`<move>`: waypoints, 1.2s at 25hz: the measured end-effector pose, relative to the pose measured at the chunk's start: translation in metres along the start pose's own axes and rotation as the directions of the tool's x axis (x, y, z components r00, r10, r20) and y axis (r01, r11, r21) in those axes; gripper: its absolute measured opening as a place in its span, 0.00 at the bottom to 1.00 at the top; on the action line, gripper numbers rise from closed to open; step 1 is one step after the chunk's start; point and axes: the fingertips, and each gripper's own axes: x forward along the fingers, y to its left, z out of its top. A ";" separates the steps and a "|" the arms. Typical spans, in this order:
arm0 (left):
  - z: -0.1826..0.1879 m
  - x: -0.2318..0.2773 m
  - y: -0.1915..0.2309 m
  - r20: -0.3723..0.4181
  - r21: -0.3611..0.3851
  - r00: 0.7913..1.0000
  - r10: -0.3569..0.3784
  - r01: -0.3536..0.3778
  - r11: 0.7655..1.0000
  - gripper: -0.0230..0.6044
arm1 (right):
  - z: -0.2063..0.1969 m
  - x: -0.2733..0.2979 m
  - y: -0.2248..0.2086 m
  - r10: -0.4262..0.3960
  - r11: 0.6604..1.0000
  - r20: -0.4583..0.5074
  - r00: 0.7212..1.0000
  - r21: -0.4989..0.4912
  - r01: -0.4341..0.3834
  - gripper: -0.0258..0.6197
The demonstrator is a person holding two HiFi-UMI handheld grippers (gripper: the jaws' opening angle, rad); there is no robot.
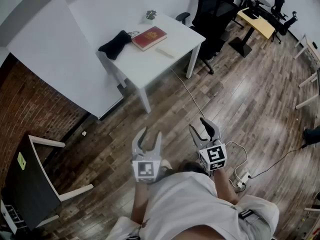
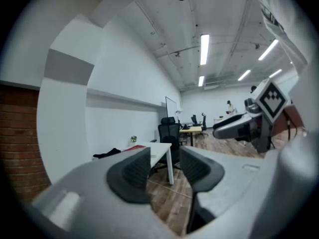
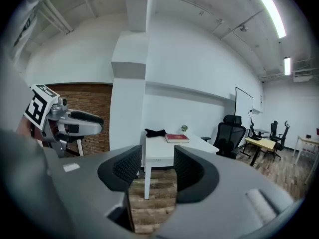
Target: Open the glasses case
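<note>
Left gripper (image 1: 151,132) and right gripper (image 1: 197,124) hang open, empty
Tabletop (image 1: 150,59) with a black thing (image 1: 116,44), maybe the glasses case, lies well ahead, nearer the left gripper

Nothing readable anywhere; the red book (image 1: 149,38) perhaps bears print, too small.

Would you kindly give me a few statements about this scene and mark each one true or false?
1. The red hardcover book lies on the white rectangular table. True.
2. The left gripper grips the book. False: its jaws stand apart and empty, well short of the table.
3. The small green potted plant stands on the table near the book. True.
4. The right gripper rests on the tabletop. False: it is held open above the brown wooden floor.
</note>
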 end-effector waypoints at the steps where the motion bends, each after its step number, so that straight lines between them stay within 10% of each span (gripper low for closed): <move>1: -0.001 -0.001 0.000 -0.001 0.005 1.000 -0.004 0.004 1.000 0.32 | 0.000 0.000 0.001 -0.003 1.000 0.009 1.000 0.010 0.003 0.36; 30: 0.015 0.117 0.053 0.035 0.014 0.999 0.032 -0.032 0.999 0.32 | 0.021 0.107 -0.066 -0.009 1.000 0.070 0.998 0.029 0.007 0.36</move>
